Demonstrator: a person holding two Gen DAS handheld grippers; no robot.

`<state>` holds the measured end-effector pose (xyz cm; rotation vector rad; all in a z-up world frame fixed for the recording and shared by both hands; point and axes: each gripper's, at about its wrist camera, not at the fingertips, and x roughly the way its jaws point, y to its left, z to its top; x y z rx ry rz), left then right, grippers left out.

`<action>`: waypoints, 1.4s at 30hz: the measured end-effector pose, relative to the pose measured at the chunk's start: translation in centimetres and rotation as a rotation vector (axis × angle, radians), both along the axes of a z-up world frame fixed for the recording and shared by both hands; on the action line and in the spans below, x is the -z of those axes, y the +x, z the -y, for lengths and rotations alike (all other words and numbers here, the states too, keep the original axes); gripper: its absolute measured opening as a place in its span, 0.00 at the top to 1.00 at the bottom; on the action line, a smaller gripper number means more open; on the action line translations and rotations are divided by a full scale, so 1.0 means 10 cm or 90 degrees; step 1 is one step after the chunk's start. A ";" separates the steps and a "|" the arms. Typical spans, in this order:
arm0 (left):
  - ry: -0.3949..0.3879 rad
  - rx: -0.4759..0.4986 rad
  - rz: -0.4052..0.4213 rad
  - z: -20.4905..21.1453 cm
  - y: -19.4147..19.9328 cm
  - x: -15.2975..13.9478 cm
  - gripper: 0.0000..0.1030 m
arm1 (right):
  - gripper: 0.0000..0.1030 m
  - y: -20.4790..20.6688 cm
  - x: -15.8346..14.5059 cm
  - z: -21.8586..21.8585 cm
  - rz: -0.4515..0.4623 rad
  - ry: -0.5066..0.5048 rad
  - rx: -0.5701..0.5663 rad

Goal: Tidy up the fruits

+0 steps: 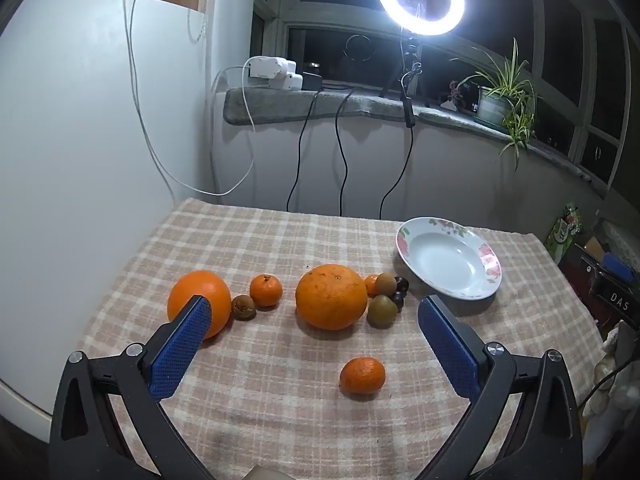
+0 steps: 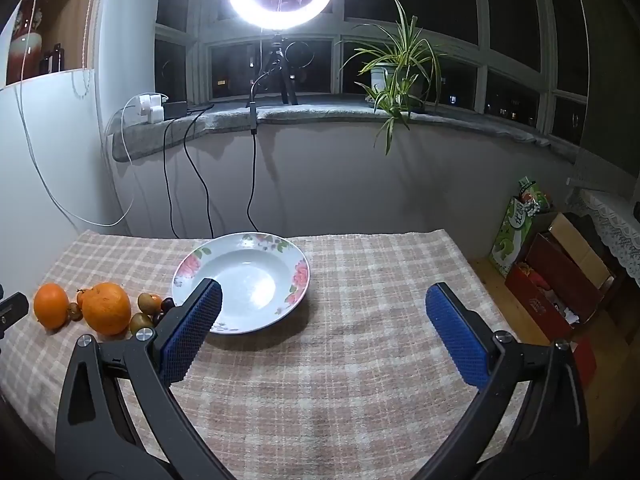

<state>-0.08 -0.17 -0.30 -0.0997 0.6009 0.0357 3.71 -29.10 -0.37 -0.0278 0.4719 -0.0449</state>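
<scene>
Two large oranges sit on the checked cloth: one smooth orange (image 1: 199,302) at the left, and a bigger, rougher orange (image 1: 331,297) near the middle. A small tangerine (image 1: 266,289) lies between them, with a wrinkled brown fruit (image 1: 243,307) just beside it. Another tangerine (image 1: 362,375) lies alone, nearer the camera. Right of the big orange, two greenish-brown kiwis (image 1: 382,311) and some dark round fruits (image 1: 400,285) cluster together. The flowered plate (image 1: 490,264) stands empty beside them.

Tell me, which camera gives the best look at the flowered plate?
The right wrist view: the plate sits near the middle, empty, its rim only partly hidden by one finger. In the left wrist view the plate lies off to the right, smaller and foreshortened.
</scene>
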 end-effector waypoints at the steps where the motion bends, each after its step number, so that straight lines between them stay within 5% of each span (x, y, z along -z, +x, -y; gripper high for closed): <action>1: 0.001 0.000 0.000 0.01 0.00 0.00 0.00 | 0.00 0.00 0.00 0.00 0.000 0.000 0.000; 42: -0.006 0.000 0.002 -0.02 0.00 0.02 0.00 | 0.00 -0.01 0.05 -0.03 -0.009 -0.002 -0.006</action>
